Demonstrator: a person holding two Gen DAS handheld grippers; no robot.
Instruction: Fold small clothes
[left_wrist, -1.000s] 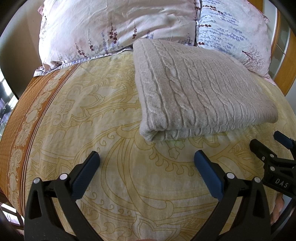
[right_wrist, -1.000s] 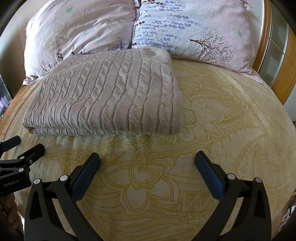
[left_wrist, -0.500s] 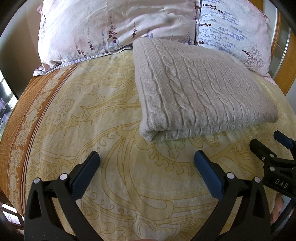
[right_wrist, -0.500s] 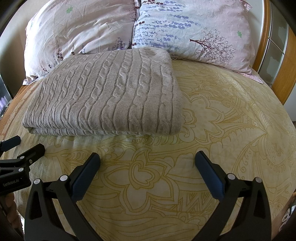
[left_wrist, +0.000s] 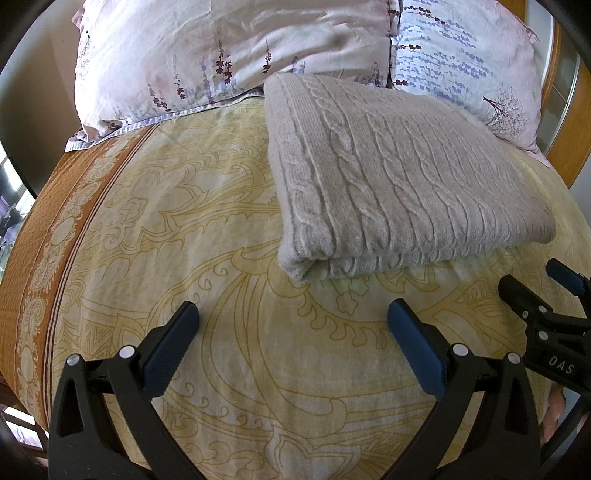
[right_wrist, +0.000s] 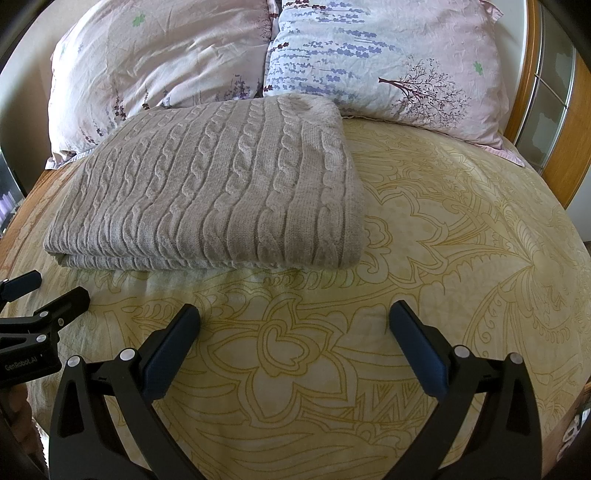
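A grey cable-knit sweater (left_wrist: 391, 177) lies folded in a neat rectangle on the yellow patterned bedspread (left_wrist: 192, 229); it also shows in the right wrist view (right_wrist: 221, 192). My left gripper (left_wrist: 291, 332) is open and empty, hovering just in front of the sweater's near left corner. My right gripper (right_wrist: 293, 332) is open and empty, in front of the sweater's near right corner. Each gripper shows at the edge of the other's view: the right one (left_wrist: 546, 291) and the left one (right_wrist: 44, 295), both open.
Two floral pillows (right_wrist: 159, 62) (right_wrist: 388, 62) lie behind the sweater against the headboard. A wooden bed frame (right_wrist: 569, 122) runs along the right. The bedspread's orange border (left_wrist: 40, 229) marks the left edge of the bed.
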